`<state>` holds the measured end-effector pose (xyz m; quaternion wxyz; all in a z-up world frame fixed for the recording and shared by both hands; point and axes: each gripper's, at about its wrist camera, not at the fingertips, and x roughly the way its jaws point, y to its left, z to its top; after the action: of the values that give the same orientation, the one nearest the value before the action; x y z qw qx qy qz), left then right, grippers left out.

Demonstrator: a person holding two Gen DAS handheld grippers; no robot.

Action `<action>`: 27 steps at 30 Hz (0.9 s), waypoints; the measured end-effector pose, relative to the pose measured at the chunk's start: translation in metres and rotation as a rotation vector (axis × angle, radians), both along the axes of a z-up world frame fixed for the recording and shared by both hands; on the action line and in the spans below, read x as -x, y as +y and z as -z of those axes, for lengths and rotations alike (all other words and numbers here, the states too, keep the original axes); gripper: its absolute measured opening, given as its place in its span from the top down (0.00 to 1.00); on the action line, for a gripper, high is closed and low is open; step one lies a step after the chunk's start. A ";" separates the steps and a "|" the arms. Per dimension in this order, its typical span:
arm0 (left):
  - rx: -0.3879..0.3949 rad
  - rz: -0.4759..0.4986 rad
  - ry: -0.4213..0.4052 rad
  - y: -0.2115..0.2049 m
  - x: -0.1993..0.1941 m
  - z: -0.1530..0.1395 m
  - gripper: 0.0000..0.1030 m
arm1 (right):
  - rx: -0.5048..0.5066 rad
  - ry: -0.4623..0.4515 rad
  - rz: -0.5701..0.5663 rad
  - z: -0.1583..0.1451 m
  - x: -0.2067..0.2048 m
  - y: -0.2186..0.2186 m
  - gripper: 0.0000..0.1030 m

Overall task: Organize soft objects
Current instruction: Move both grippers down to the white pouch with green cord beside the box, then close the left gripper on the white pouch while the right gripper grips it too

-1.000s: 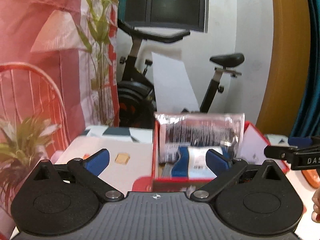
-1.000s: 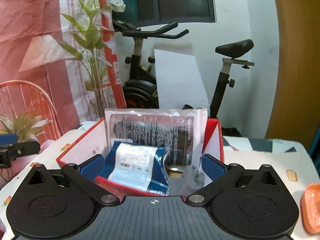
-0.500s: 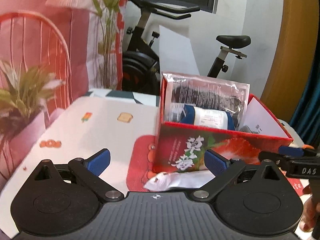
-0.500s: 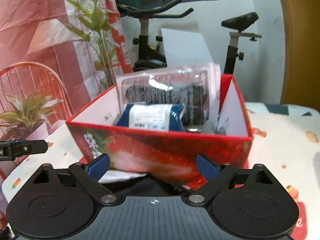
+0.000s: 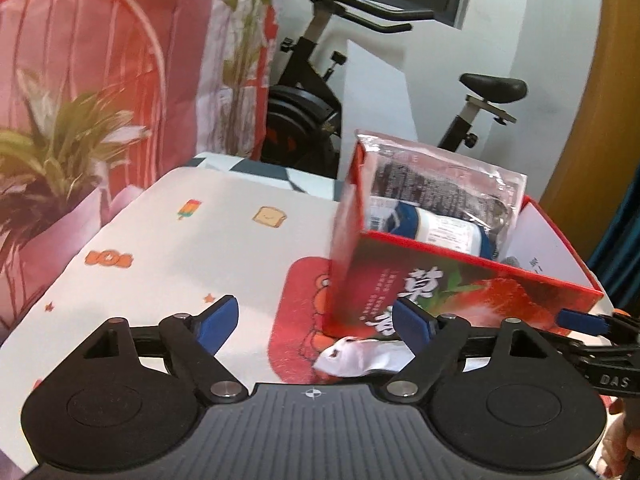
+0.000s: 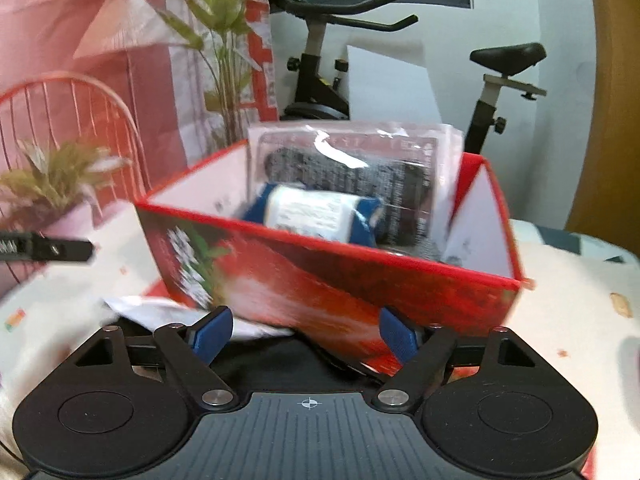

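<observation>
Glossy red cardboard box (image 6: 304, 280) holds crinkly plastic packets (image 6: 352, 168).

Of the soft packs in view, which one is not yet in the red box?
The white pack, crumpled on the table against the front of the red box. The clear pack and the blue-and-white pack already sit inside the box.
</observation>
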<state>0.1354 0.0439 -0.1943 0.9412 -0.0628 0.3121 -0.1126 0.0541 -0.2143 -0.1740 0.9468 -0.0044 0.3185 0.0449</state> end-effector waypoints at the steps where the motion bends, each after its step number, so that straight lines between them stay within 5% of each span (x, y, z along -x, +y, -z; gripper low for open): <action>1: 0.005 -0.009 0.004 0.003 0.000 0.003 0.17 | 0.017 0.007 -0.006 0.002 0.001 0.000 0.24; 10: 0.037 -0.046 0.043 0.017 -0.002 0.019 0.22 | 0.105 0.012 -0.142 0.010 -0.007 0.028 0.30; 18: 0.082 -0.026 0.044 0.021 -0.002 0.025 0.28 | 0.139 0.009 -0.234 0.013 -0.023 0.048 0.77; 27: 0.102 0.127 0.016 0.004 -0.014 0.035 0.32 | 0.020 0.026 -0.173 0.013 -0.038 0.031 0.82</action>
<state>0.1492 0.0484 -0.2290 0.9252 -0.0918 0.3171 -0.1874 0.0926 -0.1828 -0.1866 0.9352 -0.0407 0.3295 0.1233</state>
